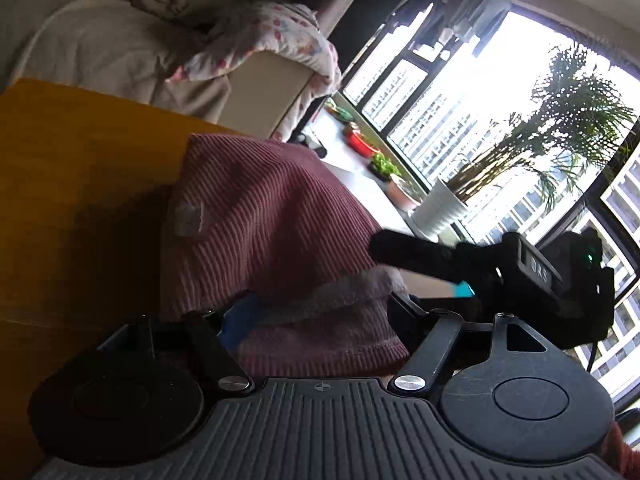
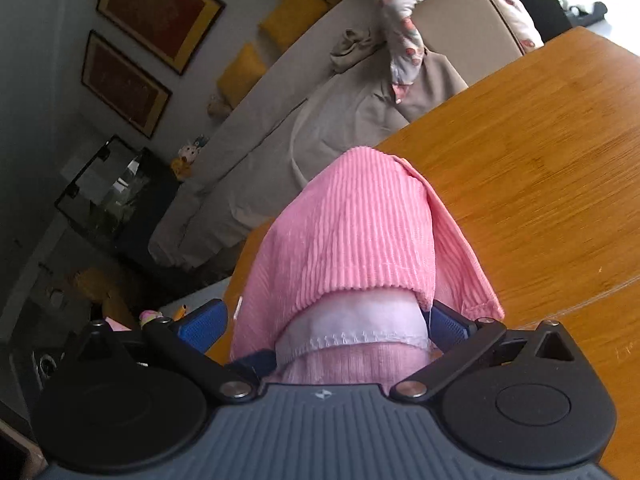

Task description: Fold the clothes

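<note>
A pink ribbed garment [image 2: 352,236] with a white elastic hem hangs over the edge of the wooden table [image 2: 540,184]. My right gripper [image 2: 328,328] has blue pads [image 2: 202,326] spread wide on either side of the hem; the cloth lies between them, and I cannot tell if it is pinched. In the left wrist view the same garment [image 1: 260,216] looks dark pink and drapes over my left gripper [image 1: 320,316]; one blue pad [image 1: 240,316] shows under the cloth. The right gripper [image 1: 424,264] shows there as a black device beside the garment.
A beige sofa [image 2: 320,120] with a floral blanket [image 2: 404,36] and yellow cushions [image 2: 296,12] stands behind the table. Large windows, a potted palm [image 1: 444,208] and small plants [image 1: 384,166] on the sill are to the right in the left wrist view.
</note>
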